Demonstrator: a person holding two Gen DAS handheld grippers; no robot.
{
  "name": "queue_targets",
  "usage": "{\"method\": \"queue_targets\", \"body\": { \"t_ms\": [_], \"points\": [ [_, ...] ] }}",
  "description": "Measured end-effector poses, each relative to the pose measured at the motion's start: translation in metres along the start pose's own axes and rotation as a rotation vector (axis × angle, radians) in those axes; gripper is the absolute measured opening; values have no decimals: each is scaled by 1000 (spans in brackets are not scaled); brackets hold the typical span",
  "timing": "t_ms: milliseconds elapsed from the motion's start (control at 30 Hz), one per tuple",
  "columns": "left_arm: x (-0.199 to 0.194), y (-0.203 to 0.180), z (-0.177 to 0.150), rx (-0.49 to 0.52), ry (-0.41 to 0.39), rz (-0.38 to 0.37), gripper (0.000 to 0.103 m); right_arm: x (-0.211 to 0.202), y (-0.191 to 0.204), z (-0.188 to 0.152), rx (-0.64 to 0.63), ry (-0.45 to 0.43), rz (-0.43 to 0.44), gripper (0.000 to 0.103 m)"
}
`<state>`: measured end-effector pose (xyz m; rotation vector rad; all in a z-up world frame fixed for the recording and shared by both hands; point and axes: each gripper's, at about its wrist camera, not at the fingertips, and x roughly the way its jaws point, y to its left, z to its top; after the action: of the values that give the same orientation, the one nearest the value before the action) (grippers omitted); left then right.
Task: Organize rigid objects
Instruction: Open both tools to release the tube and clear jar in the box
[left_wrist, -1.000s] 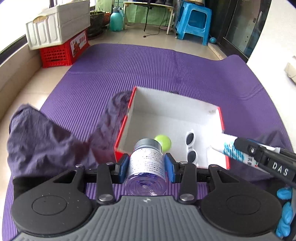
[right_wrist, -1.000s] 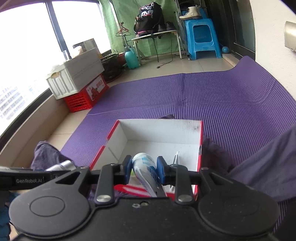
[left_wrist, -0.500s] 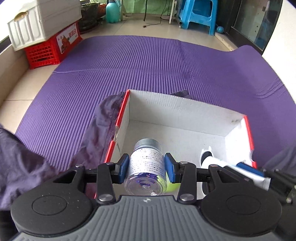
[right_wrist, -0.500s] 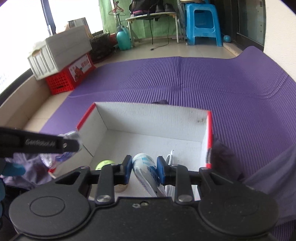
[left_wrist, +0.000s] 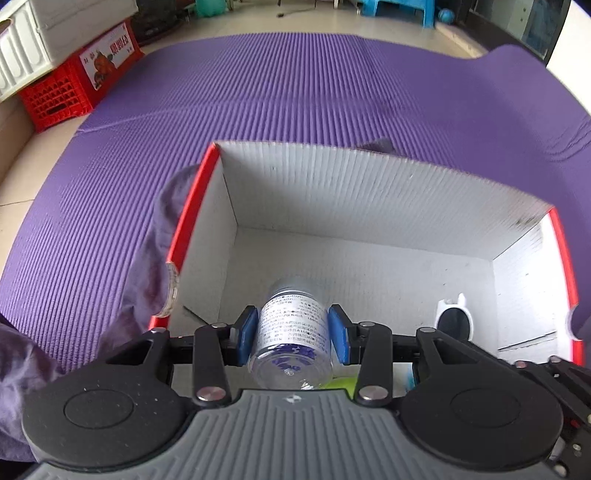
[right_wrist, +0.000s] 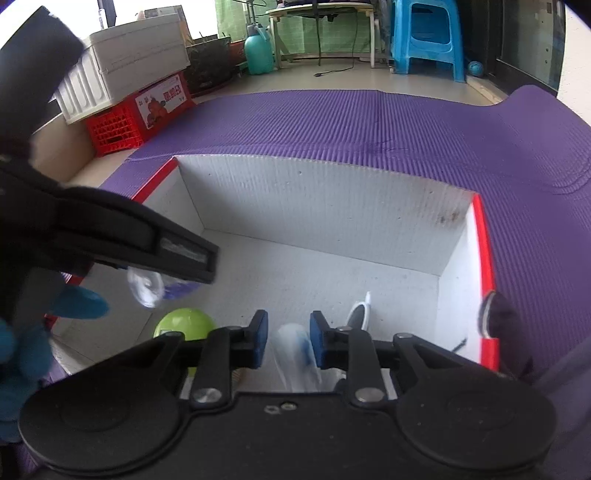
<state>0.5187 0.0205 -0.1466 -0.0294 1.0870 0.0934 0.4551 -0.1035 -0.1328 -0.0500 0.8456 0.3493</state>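
Over the white box (left_wrist: 369, 192), left gripper (left_wrist: 291, 334) pinching a clear, hard, likely slippery bottle (left_wrist: 291, 332) across its labelled middle, right gripper (right_wrist: 284, 341) closing around a soft, light tube (right_wrist: 295, 350), green ball (right_wrist: 184, 325) at eight o'clock.

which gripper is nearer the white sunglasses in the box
Right. The right gripper, closing on a tube, has the sunglasses just past its right finger. The left gripper, holding a bottle, is over the box's left side.
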Motion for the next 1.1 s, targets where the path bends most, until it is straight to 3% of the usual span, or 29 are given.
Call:
{"method": "queue_targets", "body": {
  "t_ms": [300,533,700,833,1033,1100],
  "points": [
    [26,2,-3,-18,98,-18,41,-4,-5,-4,20,19,46,25],
    [22,3,-8,-34,106,-11,42,-13,-2,-9,-1,38,56,32],
    [4,7,-10,-46,86,-30,45,-23,-7,-10,20,32,50,38],
    [-18,10,-11,-33,50,-22,58,-36,-9,-10,40,23,50,41],
    [-53,14,-19,-27,20,-34,58,-56,-10,-11,48,11,56,43],
    [-66,15,-22,-20,7,-34,58,-65,-7,-9,47,3,58,50]
  ]
}}
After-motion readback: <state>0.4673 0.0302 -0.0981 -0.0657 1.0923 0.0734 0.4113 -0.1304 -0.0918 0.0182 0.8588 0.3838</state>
